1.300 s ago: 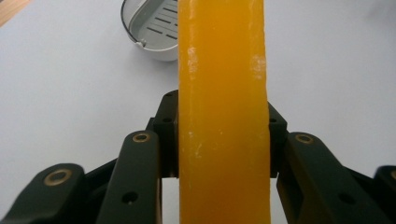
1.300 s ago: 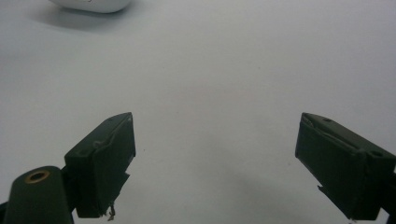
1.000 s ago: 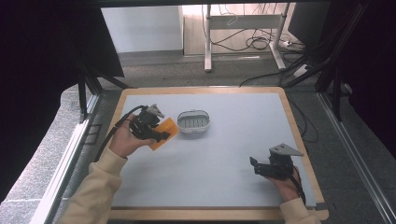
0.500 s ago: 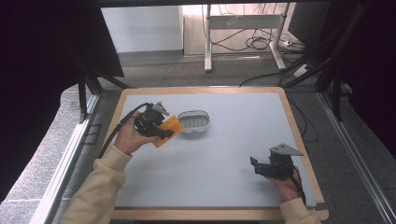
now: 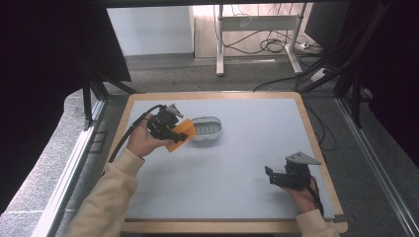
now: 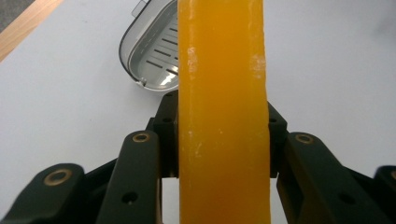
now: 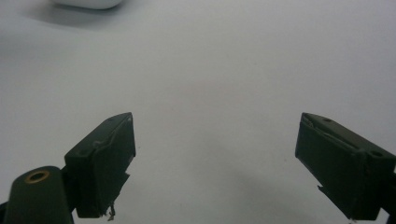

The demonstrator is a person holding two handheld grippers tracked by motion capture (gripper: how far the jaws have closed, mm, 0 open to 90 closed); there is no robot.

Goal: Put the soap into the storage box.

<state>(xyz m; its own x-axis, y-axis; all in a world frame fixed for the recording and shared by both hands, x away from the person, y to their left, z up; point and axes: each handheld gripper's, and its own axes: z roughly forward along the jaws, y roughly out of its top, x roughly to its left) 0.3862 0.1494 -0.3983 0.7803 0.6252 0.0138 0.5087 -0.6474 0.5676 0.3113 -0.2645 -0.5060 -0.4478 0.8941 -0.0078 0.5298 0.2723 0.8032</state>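
The left gripper (image 5: 174, 131) pinches a translucent orange rectangular soap bar (image 6: 223, 112) by its flat faces, held just left of the grey slotted oval soap dish (image 5: 206, 128) at the far left of the pale surface (image 5: 247, 148). The right gripper (image 7: 215, 163), jaws spread, hovers near right, holding nothing. The slick bar could slip if the grip loosens, or tip the light dish. No writing is legible.
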